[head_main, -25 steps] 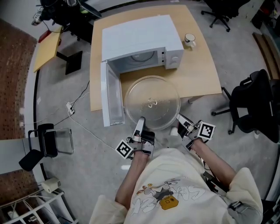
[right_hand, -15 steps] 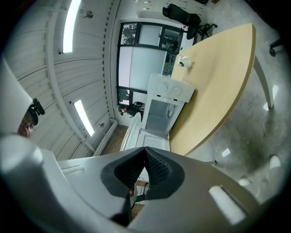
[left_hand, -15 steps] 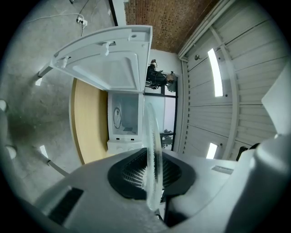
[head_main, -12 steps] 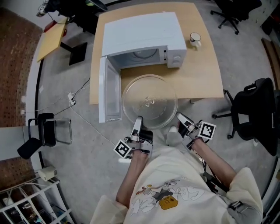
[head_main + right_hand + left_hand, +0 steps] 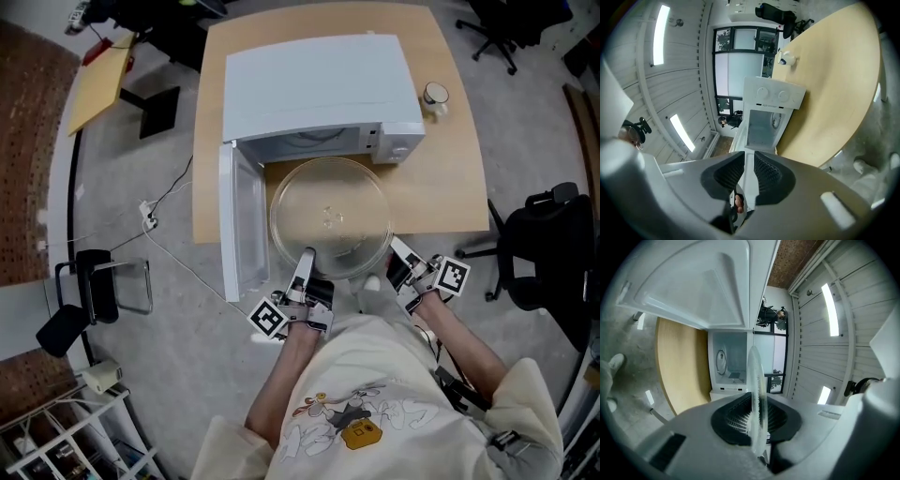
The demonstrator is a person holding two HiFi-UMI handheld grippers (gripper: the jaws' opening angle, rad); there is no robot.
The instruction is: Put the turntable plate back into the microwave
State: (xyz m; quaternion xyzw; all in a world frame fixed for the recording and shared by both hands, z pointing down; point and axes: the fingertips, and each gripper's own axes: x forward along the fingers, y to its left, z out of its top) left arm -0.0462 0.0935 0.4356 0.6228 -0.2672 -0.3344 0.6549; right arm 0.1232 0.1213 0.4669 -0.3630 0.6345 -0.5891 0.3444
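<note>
The clear glass turntable plate [image 5: 330, 217] hangs level over the wooden table [image 5: 450, 187], its far rim at the mouth of the white microwave [image 5: 319, 84]. The microwave door [image 5: 242, 225] stands swung open to the left. My left gripper [image 5: 307, 267] is shut on the plate's near rim; in the left gripper view the plate [image 5: 756, 380] stands edge-on between the left gripper's [image 5: 757, 420] pads. My right gripper [image 5: 403, 262] sits just off the plate's near-right rim. Its jaws have just been opening, and the right gripper [image 5: 749, 176] shows a narrow gap with no plate in it.
A white mug [image 5: 434, 94] stands on the table right of the microwave. A black office chair [image 5: 553, 253] is at the right, another chair [image 5: 94, 291] at the left, and a cable [image 5: 169, 253] runs over the grey floor.
The plate has moved closer to the microwave's opening, carried by the left gripper. The right gripper has come along beside it.
</note>
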